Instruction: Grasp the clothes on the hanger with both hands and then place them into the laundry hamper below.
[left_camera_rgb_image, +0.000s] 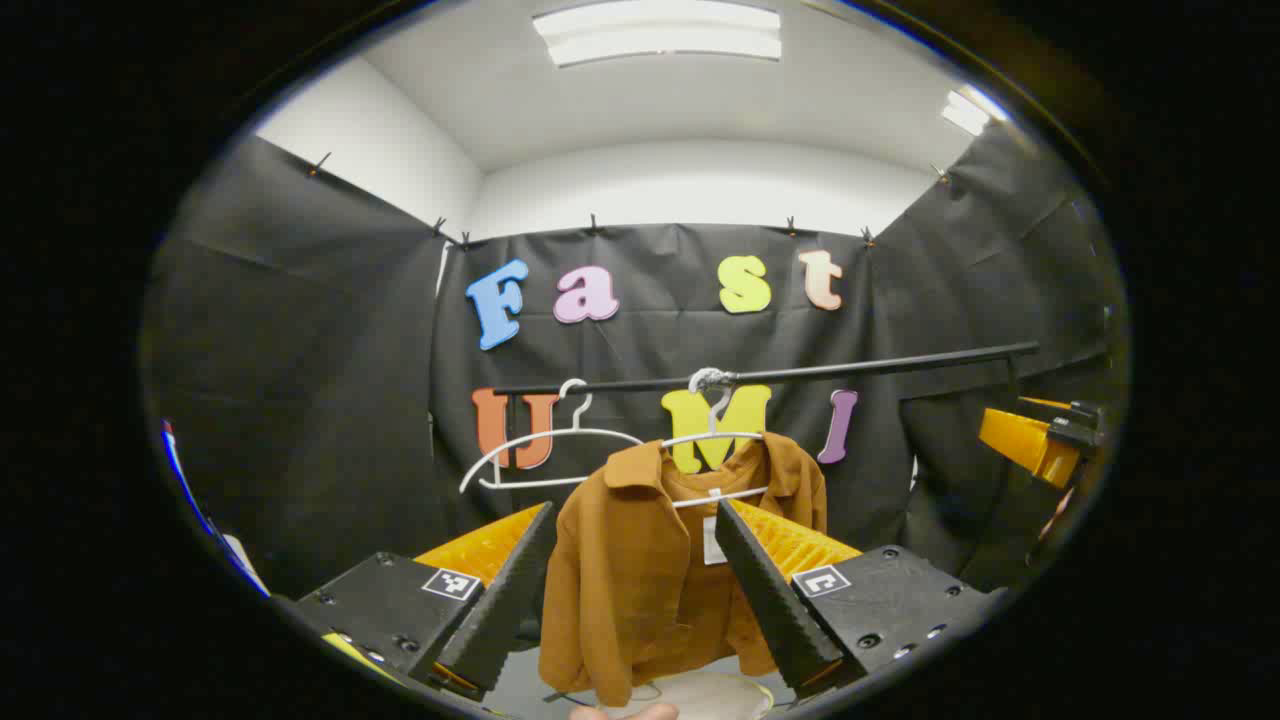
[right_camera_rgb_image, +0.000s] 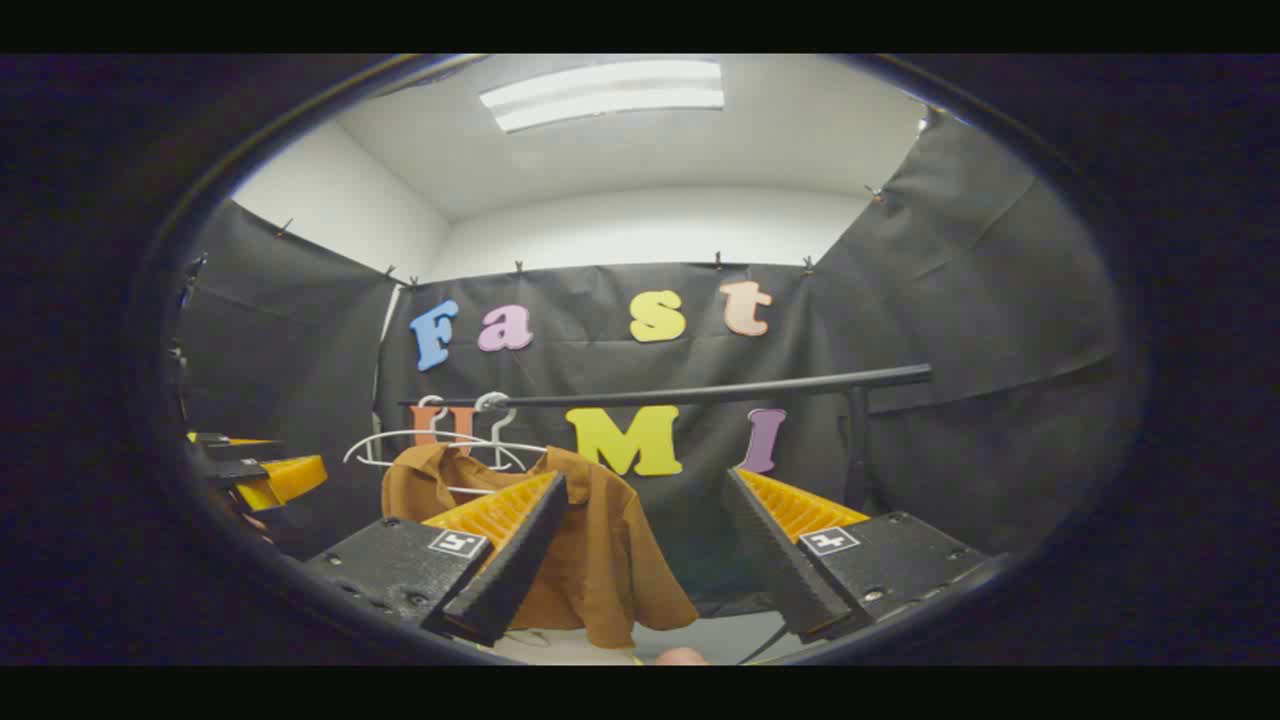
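Black cloth lines the booth under white ceiling lights. Across the far wall runs a black metal rail (left_camera_rgb_image: 800, 372) carrying two white wire hangers (left_camera_rgb_image: 545, 445); a rust-brown collared shirt (left_camera_rgb_image: 650, 570) hangs on the right one. The left gripper (left_camera_rgb_image: 635, 590) is spread wide, framing the shirt without touching it. The right gripper (right_camera_rgb_image: 640, 560) is likewise wide apart, with the shirt (right_camera_rgb_image: 600, 560) behind its left finger.

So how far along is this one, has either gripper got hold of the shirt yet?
Nothing is done yet: the shirt hangs on its hanger on the rail. In hand: the left gripper and right gripper are open, short of the shirt. Left: grasping it, lifting it off and lowering it into the hamper.
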